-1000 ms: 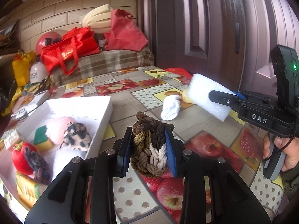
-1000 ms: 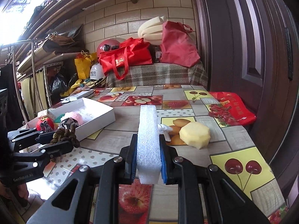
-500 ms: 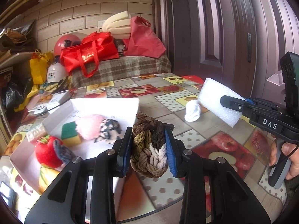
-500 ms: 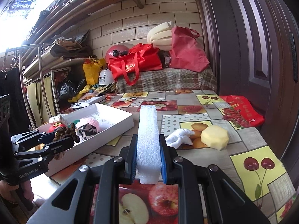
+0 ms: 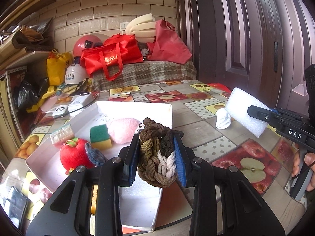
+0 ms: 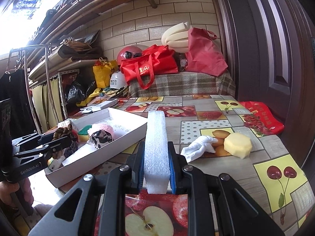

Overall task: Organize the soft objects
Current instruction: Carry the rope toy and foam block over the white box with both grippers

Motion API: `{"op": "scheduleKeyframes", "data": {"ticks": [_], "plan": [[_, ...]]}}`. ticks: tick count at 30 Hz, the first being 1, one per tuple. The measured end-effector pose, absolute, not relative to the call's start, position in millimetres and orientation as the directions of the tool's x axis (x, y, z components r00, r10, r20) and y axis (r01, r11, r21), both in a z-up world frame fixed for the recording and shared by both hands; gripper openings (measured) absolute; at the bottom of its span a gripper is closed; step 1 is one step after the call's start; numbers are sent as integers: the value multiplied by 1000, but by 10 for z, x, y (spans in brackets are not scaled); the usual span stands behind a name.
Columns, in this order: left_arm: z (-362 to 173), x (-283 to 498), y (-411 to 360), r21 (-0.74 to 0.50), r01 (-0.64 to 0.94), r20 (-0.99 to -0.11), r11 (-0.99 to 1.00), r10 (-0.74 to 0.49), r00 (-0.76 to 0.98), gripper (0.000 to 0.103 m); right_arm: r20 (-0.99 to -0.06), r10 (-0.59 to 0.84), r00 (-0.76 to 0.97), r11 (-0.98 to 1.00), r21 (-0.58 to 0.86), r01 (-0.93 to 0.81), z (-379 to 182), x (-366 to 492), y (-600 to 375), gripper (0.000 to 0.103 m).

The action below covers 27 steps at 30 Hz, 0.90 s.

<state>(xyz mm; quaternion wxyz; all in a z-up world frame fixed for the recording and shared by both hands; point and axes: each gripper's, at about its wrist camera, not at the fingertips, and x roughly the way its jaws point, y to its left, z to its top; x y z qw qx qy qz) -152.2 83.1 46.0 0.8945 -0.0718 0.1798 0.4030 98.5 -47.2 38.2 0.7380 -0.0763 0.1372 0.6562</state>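
My left gripper (image 5: 156,157) is shut on a braided brown-and-cream hair tie bundle (image 5: 155,155) and holds it above the near right part of the white box (image 5: 135,105). The box holds a red plush apple (image 5: 73,155), a green-yellow sponge (image 5: 99,136), a pink puff (image 5: 123,129) and a leopard scrunchie (image 6: 101,136). My right gripper (image 6: 156,169) is shut on a white foam block (image 6: 156,149), held above the table right of the box. In the left wrist view the foam block (image 5: 244,111) shows at right.
A white cloth (image 6: 198,149) and a yellow sponge (image 6: 238,144) lie on the fruit-pattern tablecloth (image 6: 256,173) at right. A red packet (image 6: 259,118) lies near the door. Bags and helmets crowd the far end. Phones and a power bank (image 5: 78,103) lie left of the box.
My left gripper has moved left with the hair tie bundle, from over the tablecloth to over the box. My right gripper has lifted slightly with the foam block.
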Motion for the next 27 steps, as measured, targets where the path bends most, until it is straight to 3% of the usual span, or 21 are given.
{"op": "scheduleKeyframes", "data": {"ticks": [27], "plan": [[429, -1918, 1307, 27, -848, -398, 530, 784, 477, 33, -359, 933, 5, 12, 18, -1000, 338, 419, 152, 19]]}}
